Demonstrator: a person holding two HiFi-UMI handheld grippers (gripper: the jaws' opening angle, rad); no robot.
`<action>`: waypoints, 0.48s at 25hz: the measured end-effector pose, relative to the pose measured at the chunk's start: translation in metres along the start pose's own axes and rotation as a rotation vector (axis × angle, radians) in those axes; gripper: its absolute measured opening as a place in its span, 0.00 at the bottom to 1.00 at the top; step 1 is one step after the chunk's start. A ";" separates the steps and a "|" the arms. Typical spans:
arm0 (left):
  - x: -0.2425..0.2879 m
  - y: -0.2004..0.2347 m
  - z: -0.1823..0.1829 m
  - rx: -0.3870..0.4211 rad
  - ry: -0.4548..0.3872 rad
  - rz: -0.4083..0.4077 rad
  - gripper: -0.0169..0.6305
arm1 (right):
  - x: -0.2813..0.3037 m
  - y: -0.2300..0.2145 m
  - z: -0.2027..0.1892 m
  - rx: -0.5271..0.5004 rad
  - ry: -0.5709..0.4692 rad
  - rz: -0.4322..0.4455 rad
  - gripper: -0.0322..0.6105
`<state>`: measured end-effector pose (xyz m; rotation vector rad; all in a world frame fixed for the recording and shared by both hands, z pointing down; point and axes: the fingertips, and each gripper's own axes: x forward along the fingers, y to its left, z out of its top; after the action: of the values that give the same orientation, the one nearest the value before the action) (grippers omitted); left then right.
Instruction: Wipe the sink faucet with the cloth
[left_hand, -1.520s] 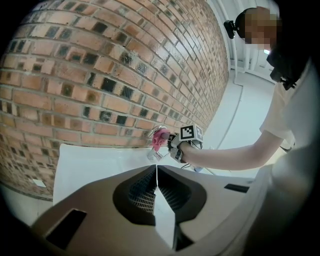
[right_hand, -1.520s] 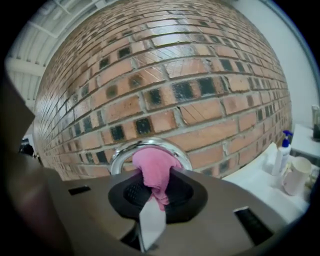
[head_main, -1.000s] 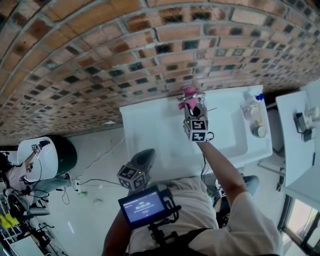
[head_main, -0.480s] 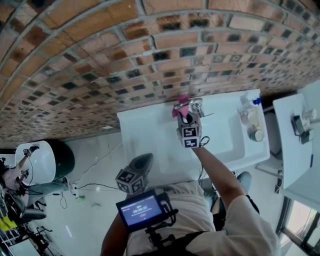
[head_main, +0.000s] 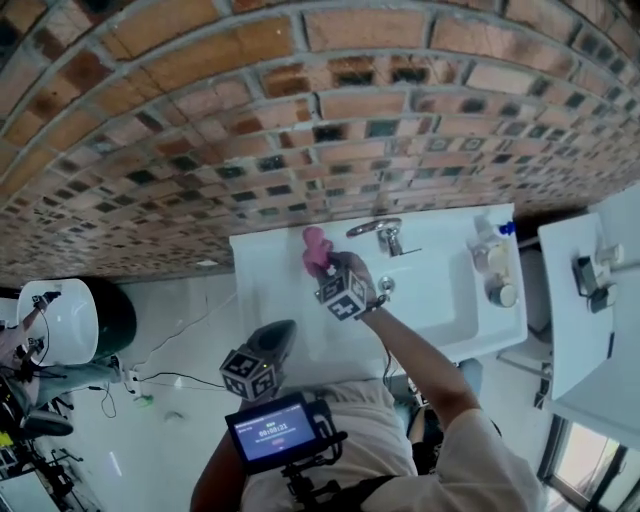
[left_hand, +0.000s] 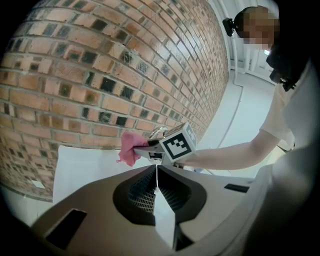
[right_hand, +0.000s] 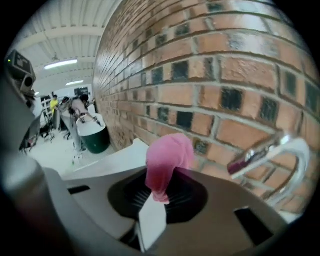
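Head view: right gripper (head_main: 320, 264) reaches out over white sink top (head_main: 270, 262), pink cloth (head_main: 314, 246) at its tip. Cloth sits just left of faucet (head_main: 380, 232), apart from it. Left gripper (head_main: 280, 335) hangs low, close to person (head_main: 350, 440), off sink top.
Left gripper view: jaws pressed together, nothing between them; cloth visible ahead beside faucet.
Right gripper view: jaws clenched on cloth, bunched and standing up from jaws; chrome faucet spout off to right, brick wall (right_hand: 210, 75) behind.
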<state>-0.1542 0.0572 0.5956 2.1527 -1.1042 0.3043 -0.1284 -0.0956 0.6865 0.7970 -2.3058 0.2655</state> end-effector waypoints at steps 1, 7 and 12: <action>-0.003 0.003 0.001 -0.007 -0.009 0.006 0.01 | -0.009 0.001 0.006 -0.081 0.048 0.007 0.16; -0.016 0.016 0.005 -0.047 -0.067 0.037 0.01 | -0.052 -0.029 0.056 -0.630 0.179 -0.098 0.16; -0.019 0.018 0.009 -0.058 -0.103 0.038 0.01 | -0.036 -0.061 0.067 -0.873 0.339 -0.089 0.16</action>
<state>-0.1811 0.0555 0.5885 2.1180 -1.1978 0.1782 -0.1061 -0.1529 0.6110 0.3559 -1.7853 -0.5753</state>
